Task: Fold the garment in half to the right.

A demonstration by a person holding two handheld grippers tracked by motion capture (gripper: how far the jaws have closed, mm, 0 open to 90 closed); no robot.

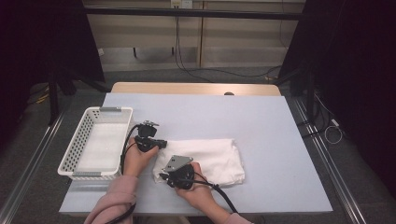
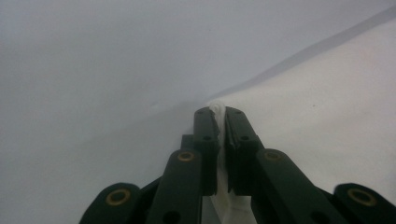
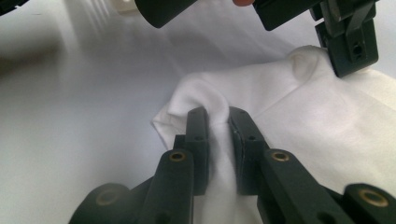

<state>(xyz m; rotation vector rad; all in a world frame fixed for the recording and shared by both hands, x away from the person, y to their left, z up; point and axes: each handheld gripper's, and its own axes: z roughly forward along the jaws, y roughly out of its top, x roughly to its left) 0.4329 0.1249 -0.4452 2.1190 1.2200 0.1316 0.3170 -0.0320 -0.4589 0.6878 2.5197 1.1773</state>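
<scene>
A folded white cloth (image 1: pixel 210 158) lies on the pale blue table cover (image 1: pixel 261 126), near the front middle. My left gripper (image 1: pixel 161 143) is at the cloth's far left corner, and its jaws are shut on a pinch of white fabric (image 2: pixel 217 110). My right gripper (image 1: pixel 162 176) sits at the cloth's near left corner with its jaws closed on a raised fold of the cloth (image 3: pixel 217 105). In the right gripper view the left gripper (image 3: pixel 348 49) holds the far corner at top right.
A white perforated basket (image 1: pixel 74 144) stands at the left of the table, close to my left hand. Bare cover stretches to the right of and behind the cloth. Beyond the table's far edge are cables and dark stands.
</scene>
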